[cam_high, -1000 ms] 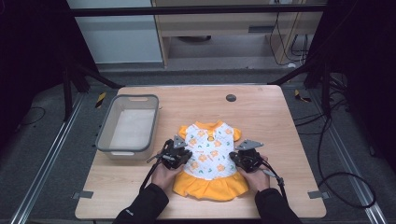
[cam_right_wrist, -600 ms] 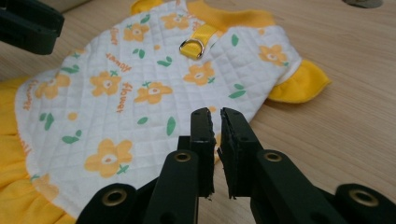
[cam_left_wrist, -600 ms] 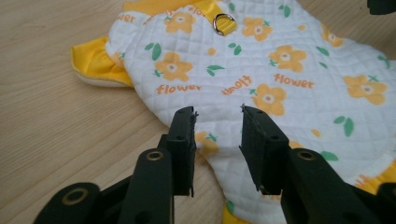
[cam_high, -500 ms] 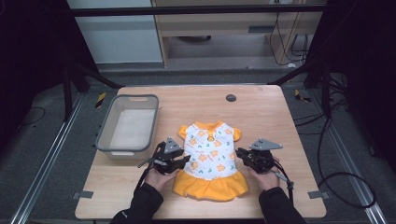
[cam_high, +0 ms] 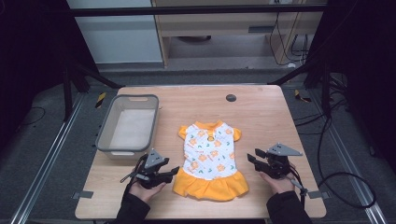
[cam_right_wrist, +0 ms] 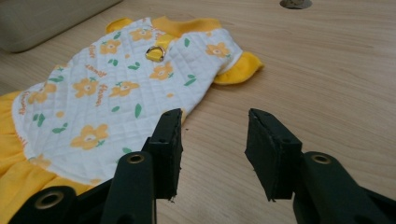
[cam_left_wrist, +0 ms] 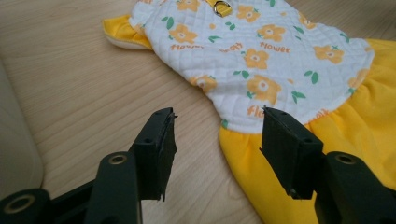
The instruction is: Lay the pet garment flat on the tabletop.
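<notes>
On table (cam_high: 261, 116): one dress (cam_high: 208, 158), one basin (cam_high: 128, 123), two grippers.

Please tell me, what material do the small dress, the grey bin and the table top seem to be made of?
The dress: soft cloth, apparently; the white flowered body shows quilted stitching, the yellow skirt gathers in folds, matte. Its small ring looks like shiny metal. The grey bin: probably plastic, with smooth, dull walls. The table top: light wood or a wood-look laminate; grain lines show, but the look leaves it open.

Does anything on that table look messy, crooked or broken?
Nothing stands out. The dress lies flat and spread out on the table, slightly slanted, with the bin upright beside it. No damage shows.
</notes>
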`<act>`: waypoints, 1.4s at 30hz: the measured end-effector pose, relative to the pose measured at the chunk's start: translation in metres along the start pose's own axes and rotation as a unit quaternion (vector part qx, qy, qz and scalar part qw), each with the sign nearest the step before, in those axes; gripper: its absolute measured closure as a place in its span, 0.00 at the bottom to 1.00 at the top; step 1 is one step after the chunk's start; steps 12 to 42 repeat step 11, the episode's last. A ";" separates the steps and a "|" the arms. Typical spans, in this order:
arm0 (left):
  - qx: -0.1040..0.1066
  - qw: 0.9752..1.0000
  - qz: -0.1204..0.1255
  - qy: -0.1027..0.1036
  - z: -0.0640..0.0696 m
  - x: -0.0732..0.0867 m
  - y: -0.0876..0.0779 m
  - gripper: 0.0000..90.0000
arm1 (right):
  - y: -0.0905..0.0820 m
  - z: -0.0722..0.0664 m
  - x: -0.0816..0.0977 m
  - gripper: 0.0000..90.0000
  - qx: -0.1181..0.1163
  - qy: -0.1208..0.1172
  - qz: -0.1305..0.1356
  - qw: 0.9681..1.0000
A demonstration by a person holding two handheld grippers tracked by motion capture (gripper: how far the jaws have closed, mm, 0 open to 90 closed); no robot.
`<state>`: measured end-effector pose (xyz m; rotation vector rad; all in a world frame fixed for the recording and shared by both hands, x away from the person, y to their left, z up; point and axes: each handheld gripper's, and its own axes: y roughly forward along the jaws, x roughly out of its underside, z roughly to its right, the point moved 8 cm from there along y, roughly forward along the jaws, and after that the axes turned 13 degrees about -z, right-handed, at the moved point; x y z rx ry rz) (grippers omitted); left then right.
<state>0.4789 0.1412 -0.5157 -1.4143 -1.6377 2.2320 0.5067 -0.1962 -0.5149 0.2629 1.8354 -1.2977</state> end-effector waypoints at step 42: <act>-0.014 1.000 -0.007 -0.025 -0.016 0.034 -0.021 0.36 | -0.013 0.015 0.013 0.43 0.020 0.027 0.008 0.999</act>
